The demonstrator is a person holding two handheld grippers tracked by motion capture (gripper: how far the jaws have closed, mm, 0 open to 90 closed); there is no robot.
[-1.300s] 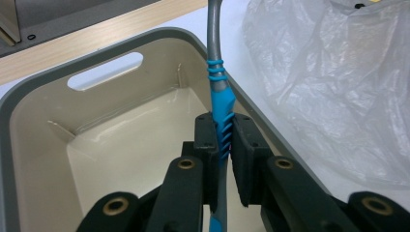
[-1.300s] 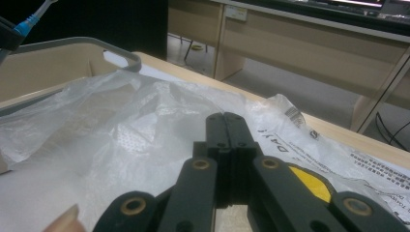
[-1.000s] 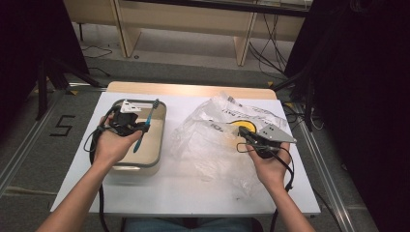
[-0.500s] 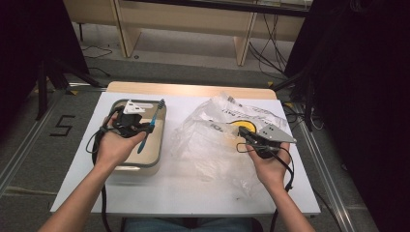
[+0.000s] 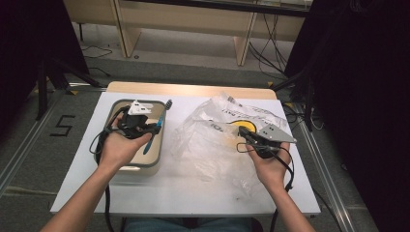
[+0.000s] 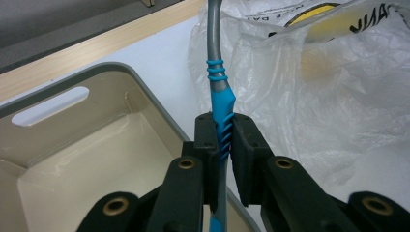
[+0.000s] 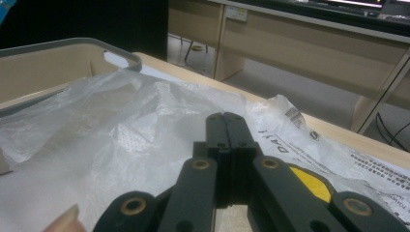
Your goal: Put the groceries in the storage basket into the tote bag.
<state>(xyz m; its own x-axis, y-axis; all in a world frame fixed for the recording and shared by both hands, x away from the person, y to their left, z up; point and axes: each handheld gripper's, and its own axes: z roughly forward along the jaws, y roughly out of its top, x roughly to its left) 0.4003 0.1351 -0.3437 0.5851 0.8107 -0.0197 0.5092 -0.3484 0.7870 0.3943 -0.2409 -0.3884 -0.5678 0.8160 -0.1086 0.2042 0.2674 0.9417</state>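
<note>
A toothbrush (image 5: 164, 110) with a blue and grey handle is clamped in my left gripper (image 5: 153, 129), held above the right rim of a beige bin (image 5: 116, 104). In the left gripper view the pads (image 6: 205, 140) press on the ribbed blue grip of the toothbrush (image 6: 215, 58), and its grey neck rises past the bin's rim (image 6: 145, 89). My right gripper (image 5: 241, 131) rests on a crumpled clear plastic bag (image 5: 212, 145). Its jaws (image 7: 226, 126) are shut tight against each other over the bag (image 7: 121, 125). Whether they pinch the film I cannot tell.
The bin and bag lie on a white table (image 5: 193, 193) with a wooden strip (image 5: 193, 90) along its far edge. The bag carries a yellow round label (image 5: 238, 123) and printed text. Dark curtains and wooden furniture stand beyond the table.
My left hand has shifted slightly right and up with the toothbrush, from over the bin's middle toward its right rim. The right hand has kept still.
</note>
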